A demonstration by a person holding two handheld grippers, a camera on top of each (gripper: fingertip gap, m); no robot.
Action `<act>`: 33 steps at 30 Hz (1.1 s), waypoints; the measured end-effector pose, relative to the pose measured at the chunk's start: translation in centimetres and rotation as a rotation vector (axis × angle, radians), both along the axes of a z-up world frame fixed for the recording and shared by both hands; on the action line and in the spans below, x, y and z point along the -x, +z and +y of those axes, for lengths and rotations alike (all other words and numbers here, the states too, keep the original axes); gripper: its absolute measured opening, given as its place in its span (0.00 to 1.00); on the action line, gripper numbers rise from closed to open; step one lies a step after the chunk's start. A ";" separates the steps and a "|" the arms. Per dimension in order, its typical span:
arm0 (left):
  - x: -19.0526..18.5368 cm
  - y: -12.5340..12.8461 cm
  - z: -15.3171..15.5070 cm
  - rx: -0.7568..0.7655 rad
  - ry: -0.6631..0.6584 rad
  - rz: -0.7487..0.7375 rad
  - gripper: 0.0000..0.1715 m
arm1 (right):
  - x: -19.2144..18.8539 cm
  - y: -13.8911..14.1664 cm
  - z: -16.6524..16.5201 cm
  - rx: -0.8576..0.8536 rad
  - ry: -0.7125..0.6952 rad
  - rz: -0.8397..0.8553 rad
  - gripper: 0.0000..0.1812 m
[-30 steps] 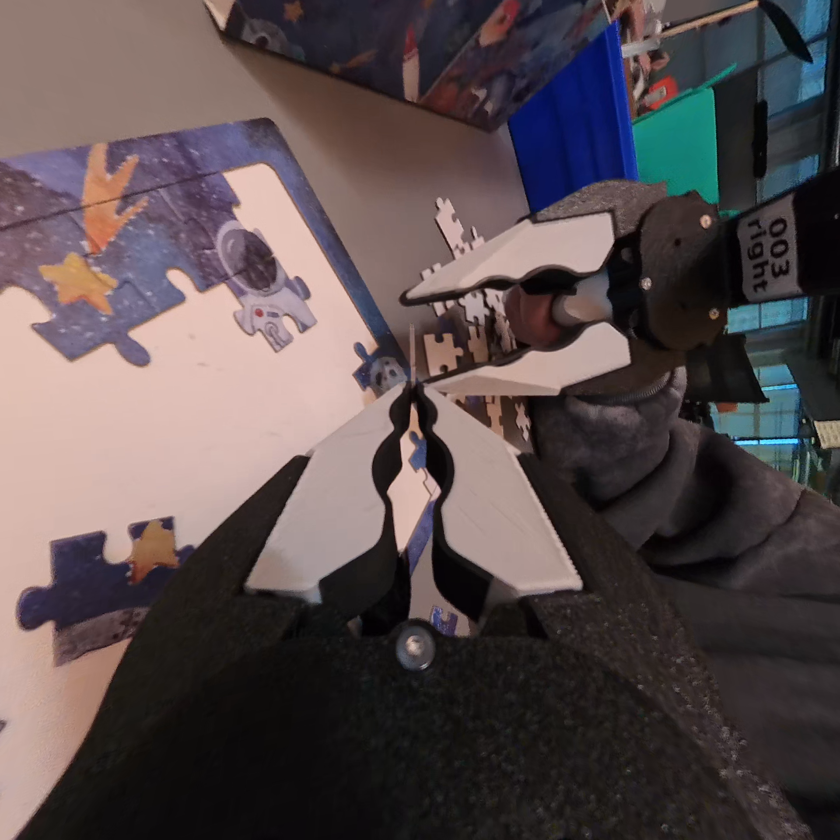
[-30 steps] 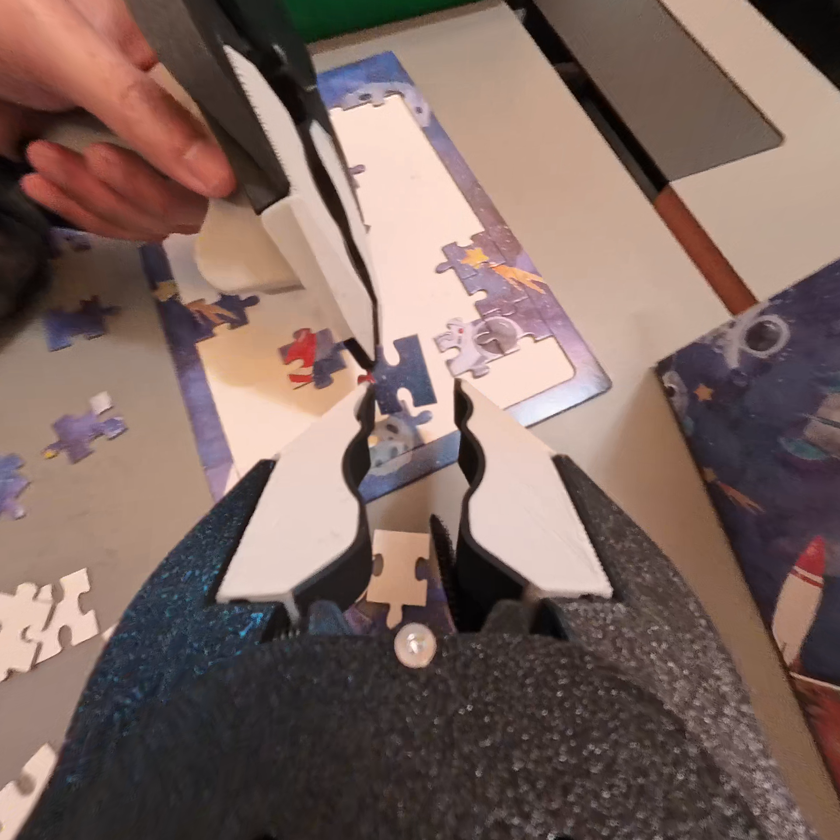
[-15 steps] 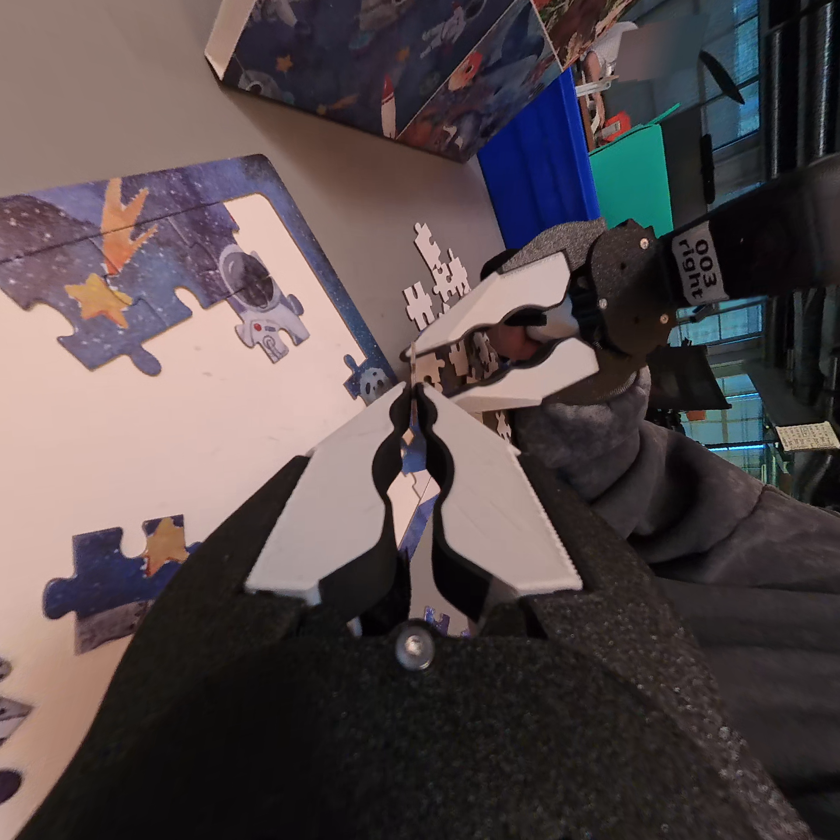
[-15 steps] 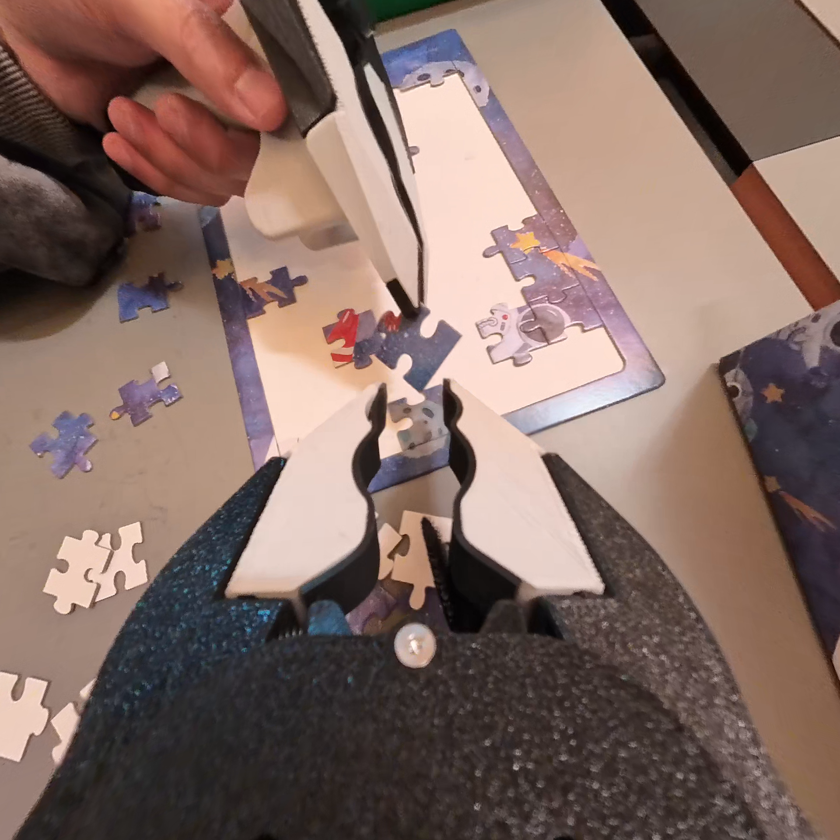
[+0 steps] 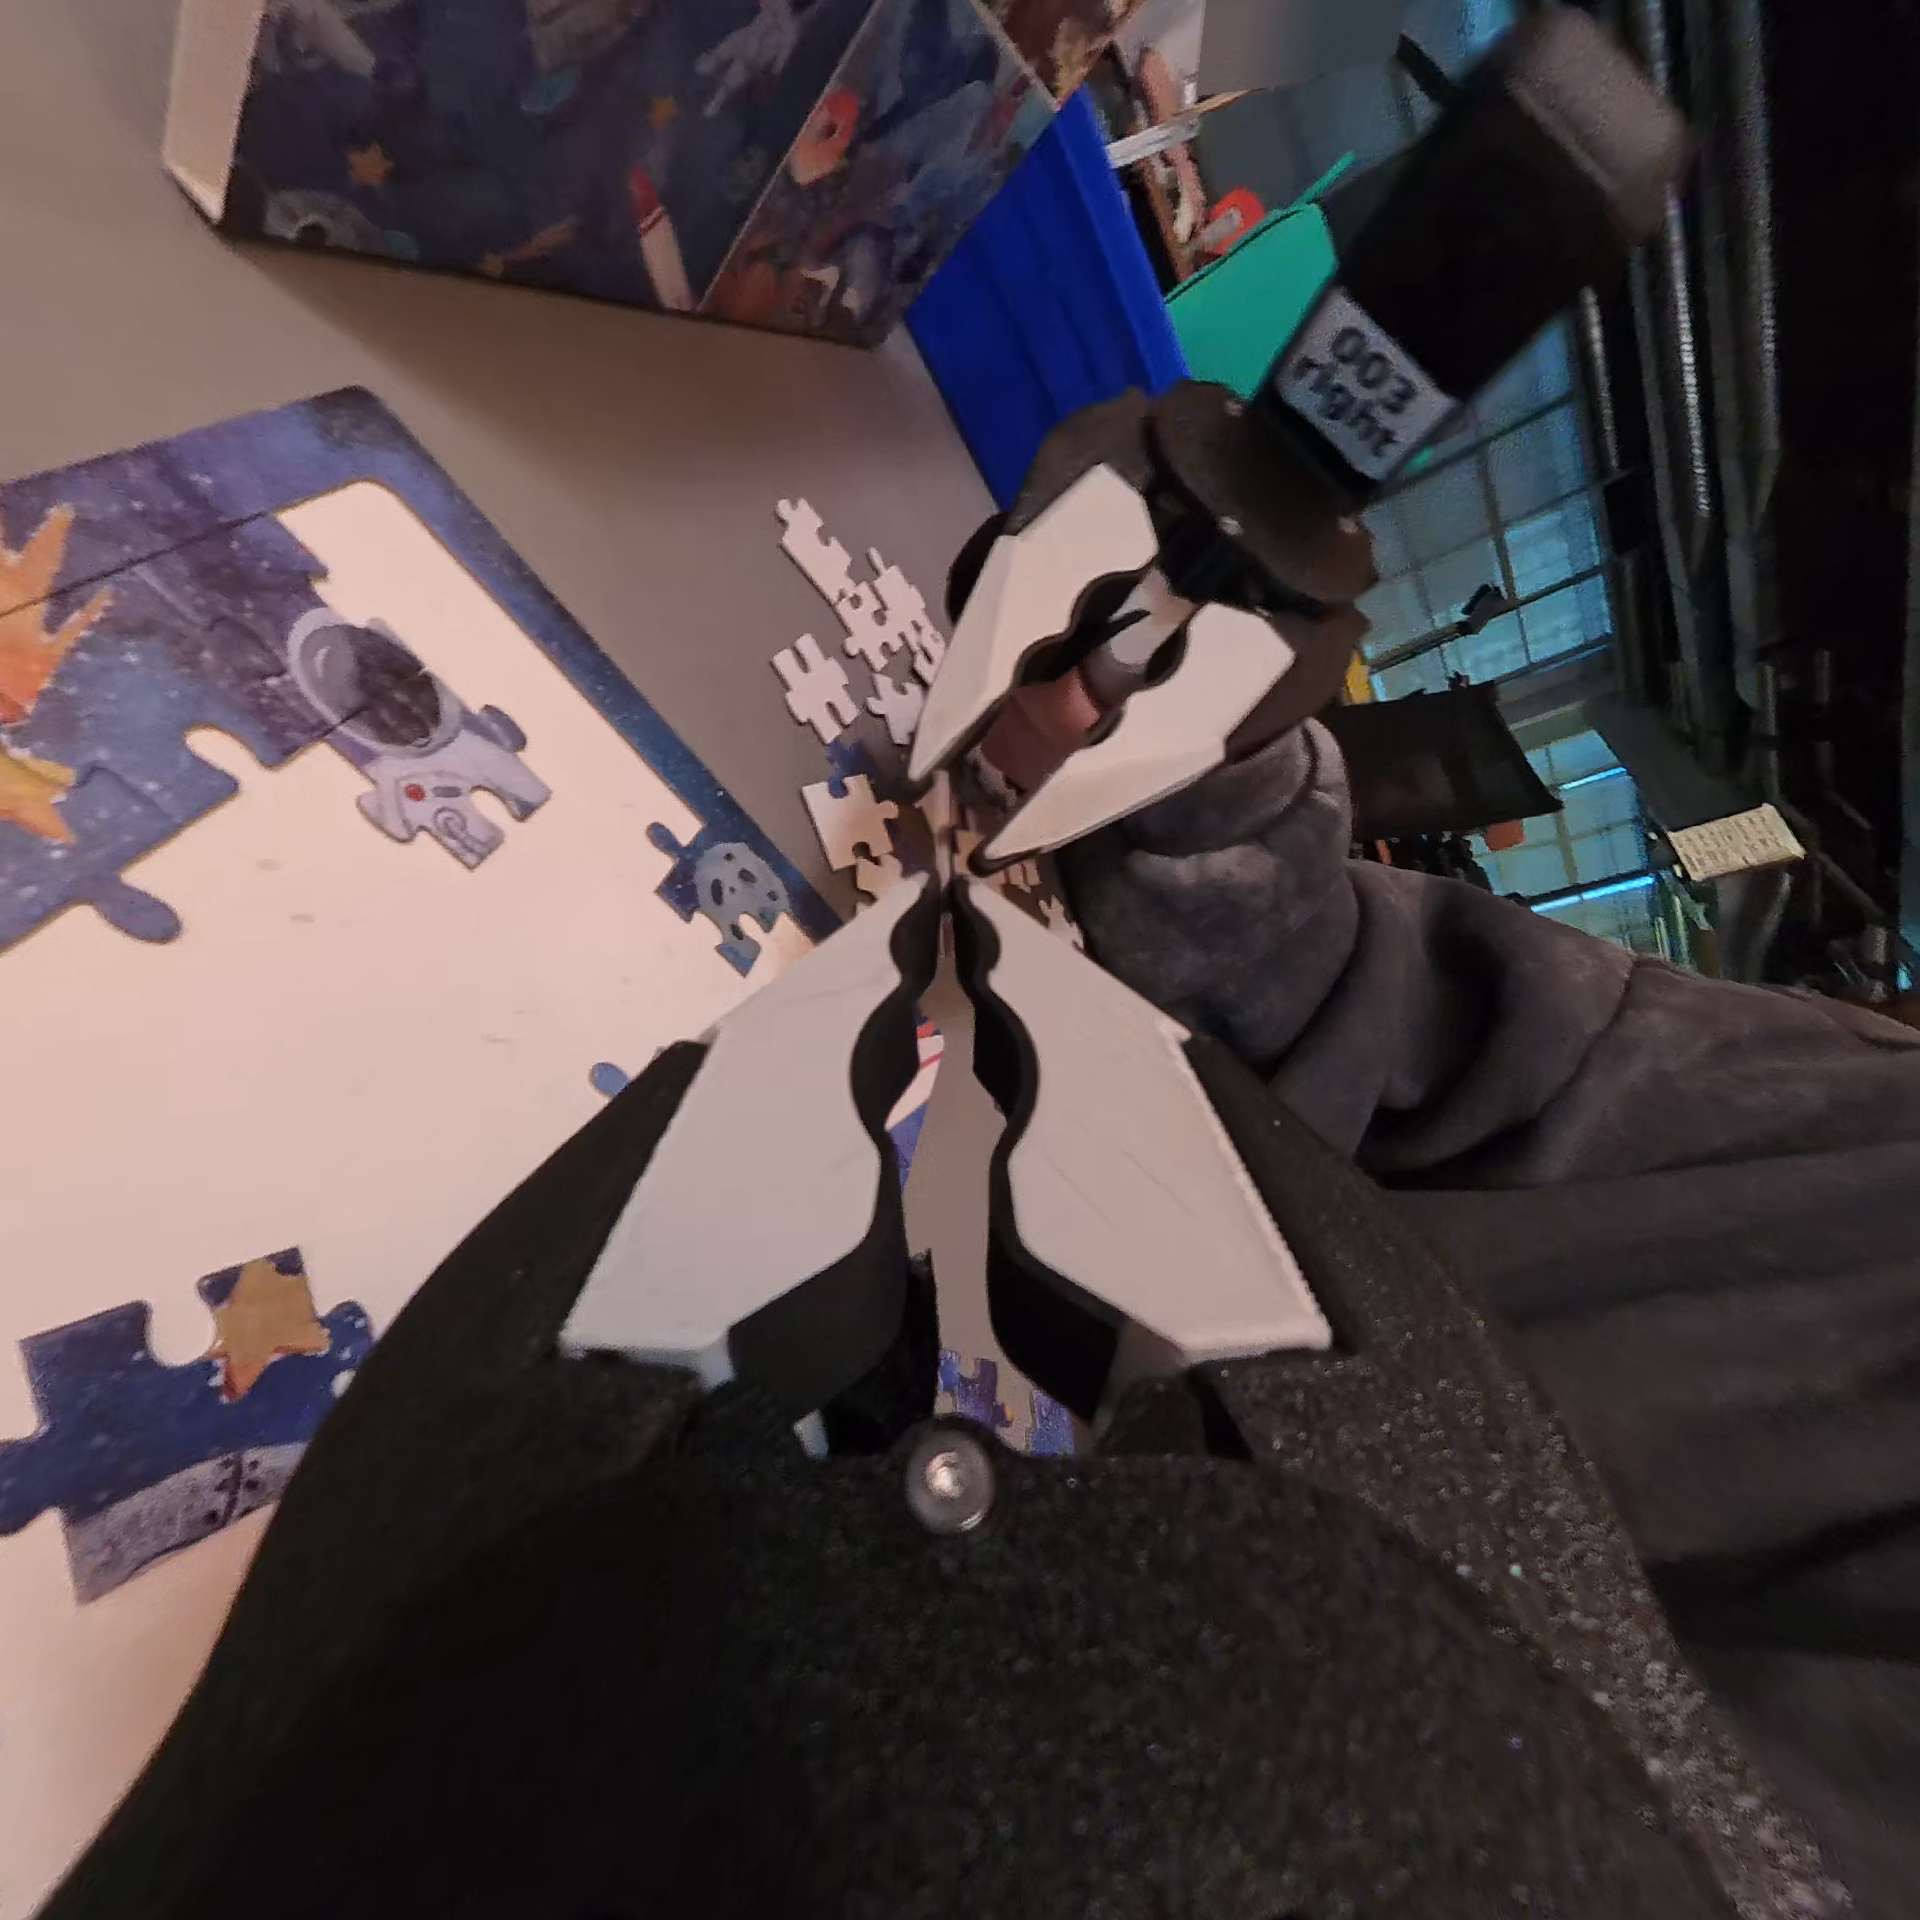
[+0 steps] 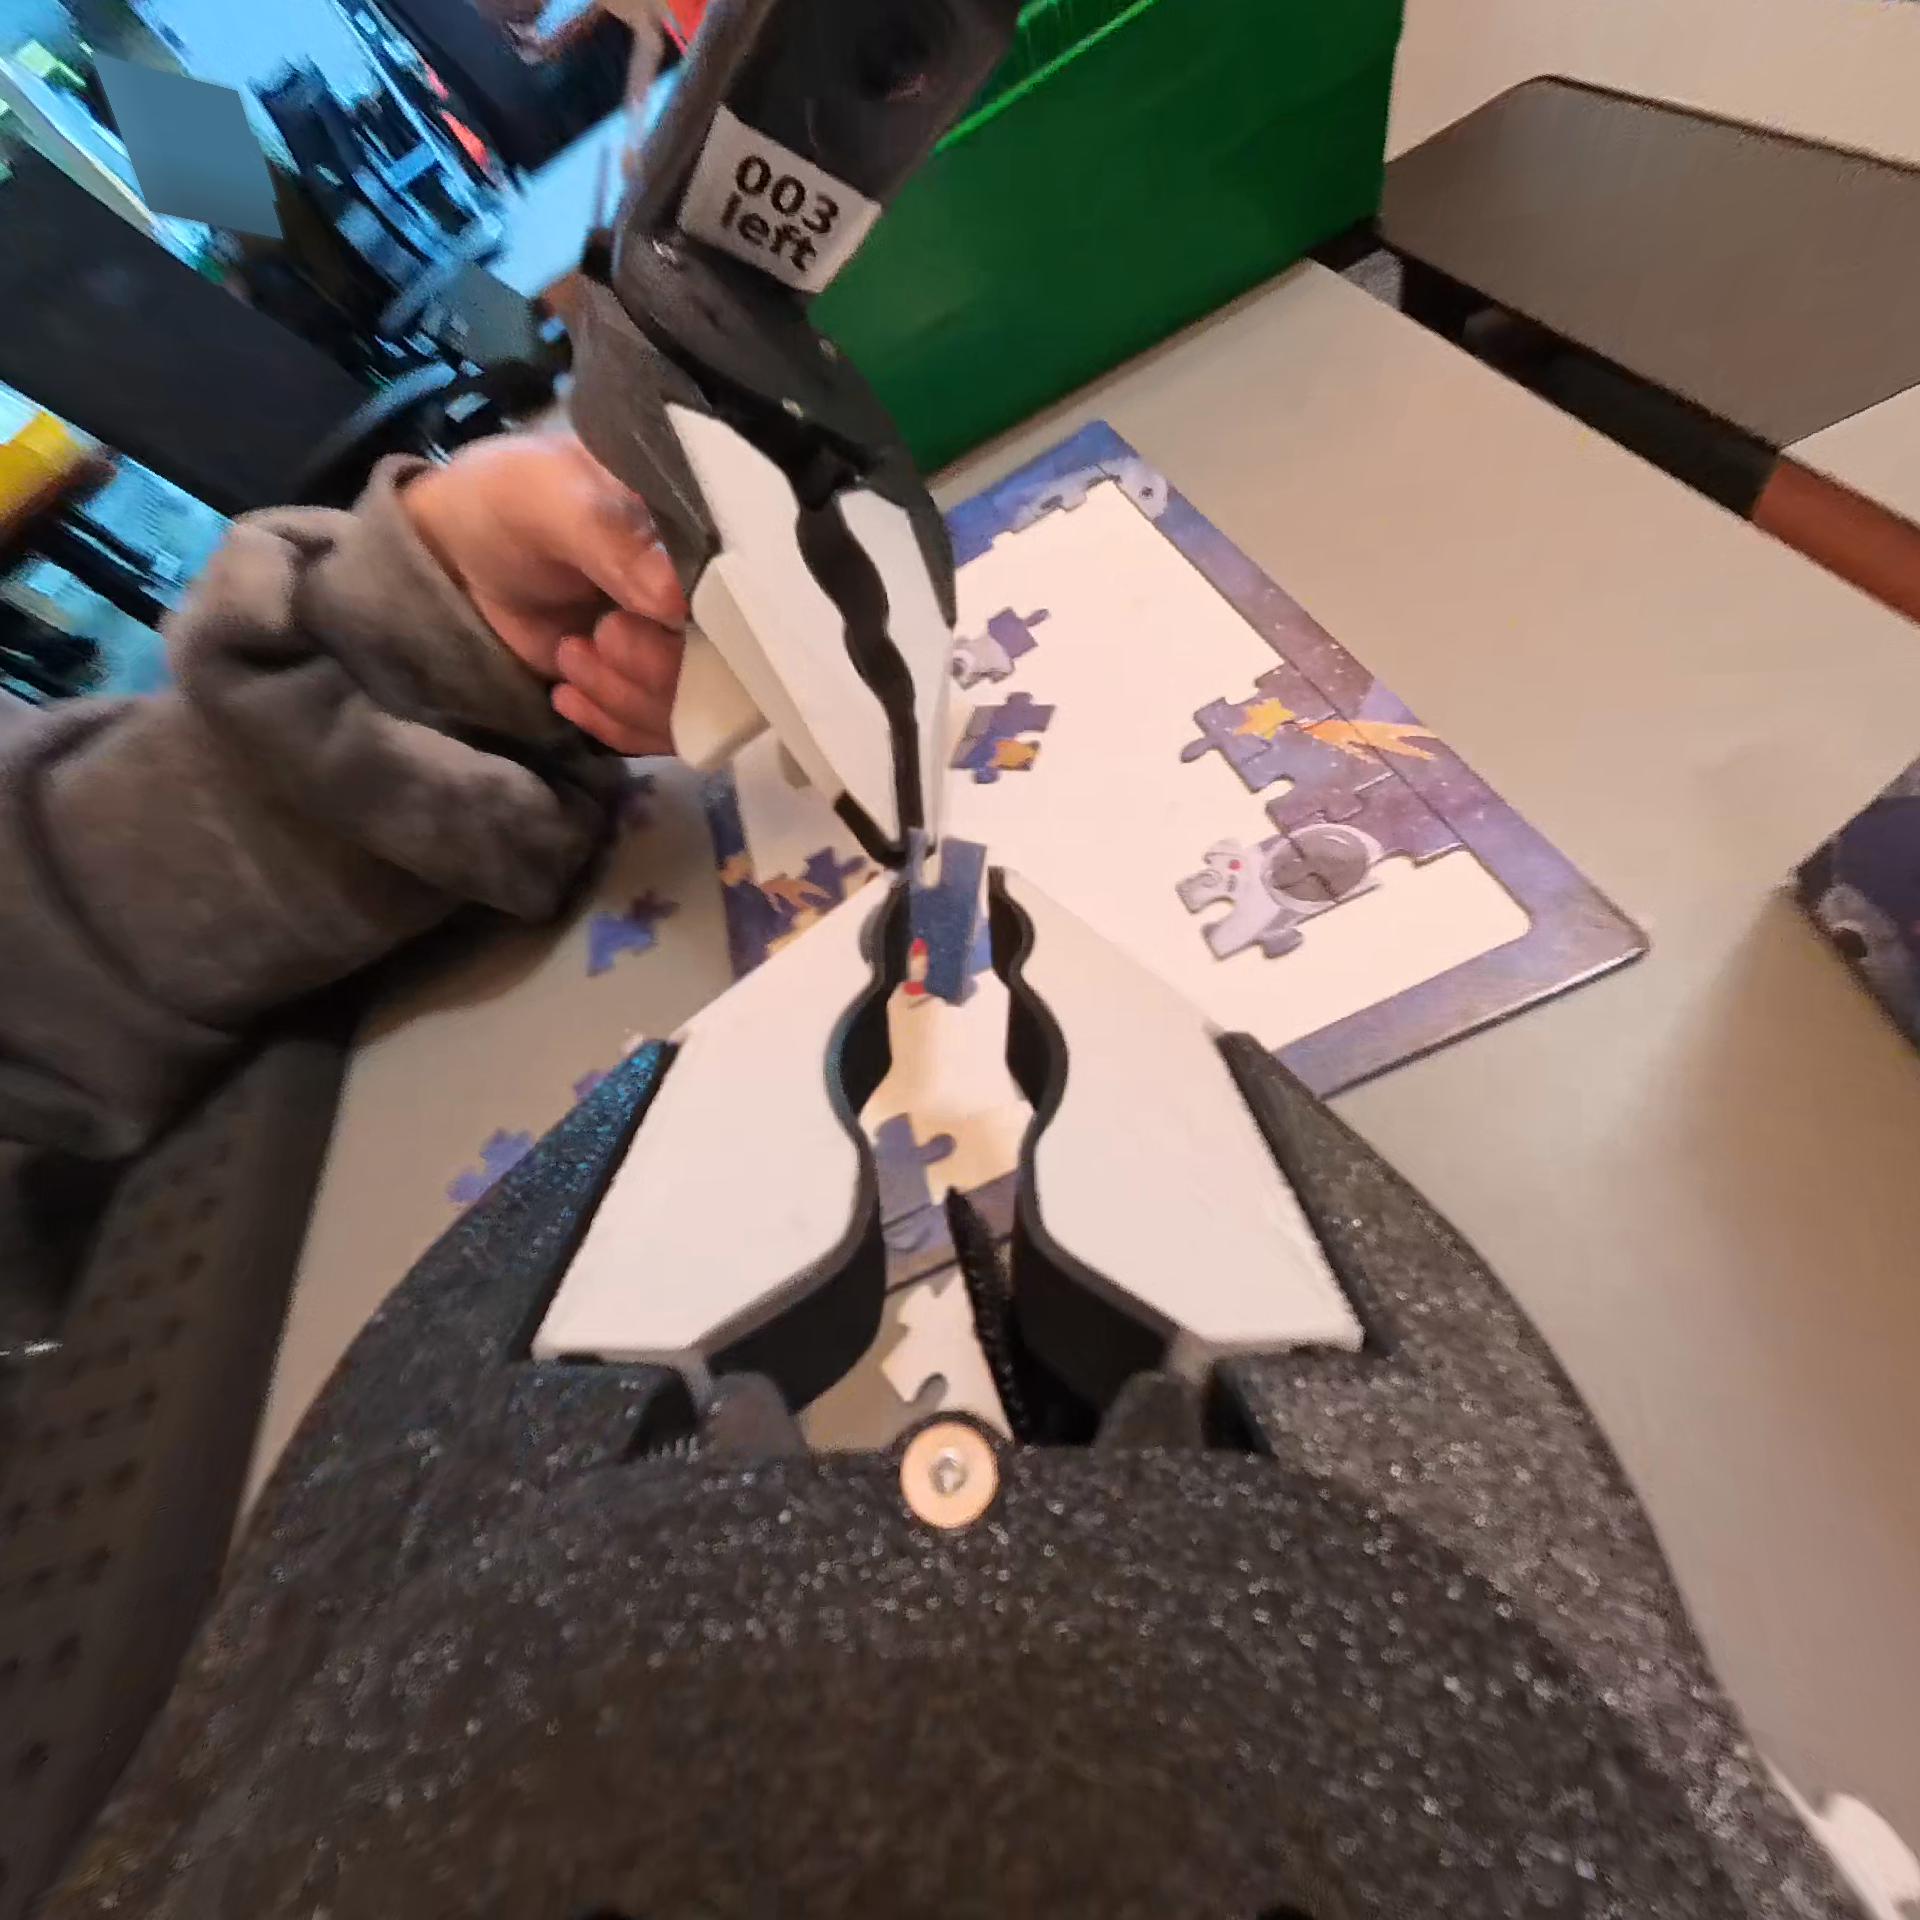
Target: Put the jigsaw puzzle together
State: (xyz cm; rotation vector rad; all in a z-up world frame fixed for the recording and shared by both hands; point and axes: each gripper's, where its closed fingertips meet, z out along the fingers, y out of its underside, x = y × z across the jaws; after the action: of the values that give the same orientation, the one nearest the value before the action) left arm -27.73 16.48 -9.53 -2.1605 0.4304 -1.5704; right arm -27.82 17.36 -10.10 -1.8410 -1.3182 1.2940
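- The left gripper [image 6: 914, 831] has its fingers pressed together on the top edge of a dark blue puzzle piece [image 6: 945, 925], which hangs in the air above the near border of the puzzle tray [image 6: 1475, 997].
- The right gripper [image 6: 940, 883] comes up from below with its fingers spread a little; the piece hangs between them, but the right wrist view does not show either pad touching it (the gap looks wider than the card).
- In the left wrist view the two grippers meet tip to tip just beyond the tray's corner, with white face-down pieces [image 5: 862, 644] on the table [image 5: 644, 395] behind them.
- On the tray, an astronaut section [image 6: 1268, 873] sits joined along the far border, and a few loose blue pieces lie on its white floor.
- The step in hand looks like a hand-over or re-grip of one piece between the grippers, before it is placed.
- Next, I judge, the right fingers need to close on the piece's lower half before the left ones let go, and then carry it flat to its slot in the tray.
- A release too early would likely drop the piece onto the tray border.
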 end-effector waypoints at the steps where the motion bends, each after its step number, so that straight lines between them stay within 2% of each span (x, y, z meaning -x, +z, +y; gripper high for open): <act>1: 0.0 0.4 -0.1 -0.017 -0.008 -0.013 0.01 | 0.0 0.1 -0.3 0.032 0.022 0.009 0.07; 6: -0.9 0.7 -0.6 -0.068 -0.045 -0.005 0.01 | -1.2 0.5 -1.2 0.042 0.104 0.012 0.02; 11: -2.9 1.6 -1.2 -0.180 -0.093 0.044 0.01 | -3.7 1.9 -0.7 0.056 0.112 0.019 0.03; 13: -2.8 0.9 -1.2 -0.185 -0.094 0.094 0.01 | -4.2 2.3 -0.3 0.051 0.090 0.033 0.08; 15: -2.2 -0.3 -1.0 -0.178 -0.091 0.174 0.01 | -4.1 2.7 0.3 0.053 0.065 0.054 0.08; 18: -0.1 -2.7 -0.2 -0.162 -0.062 0.351 0.01 | -3.9 1.4 2.4 0.000 -0.041 -0.009 0.08; 20: 0.7 -2.5 0.4 -0.134 -0.069 0.375 0.01 | -3.6 0.4 3.6 -0.031 -0.100 -0.054 0.08; 22: 0.7 -2.2 0.8 -0.104 -0.138 0.388 0.01 | -2.9 -0.3 3.5 -0.066 -0.100 -0.074 0.06; 24: 0.9 -3.5 1.0 -0.056 -0.246 0.500 0.01 | -2.5 -1.2 3.7 -0.141 -0.109 -0.129 0.00; 27: 0.6 -4.9 1.4 0.003 -0.403 0.608 0.01 | -2.5 -2.3 3.5 -0.215 -0.089 -0.209 0.00; 33: -0.8 -5.4 2.7 0.090 -0.594 0.616 0.01 | -2.6 -3.1 2.6 -0.250 -0.041 -0.260 0.00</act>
State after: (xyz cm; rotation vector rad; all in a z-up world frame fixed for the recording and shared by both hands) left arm -26.92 19.16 -14.94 -2.7288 1.3131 -1.1377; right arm -25.21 19.93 -13.23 -1.8905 -1.4909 0.8451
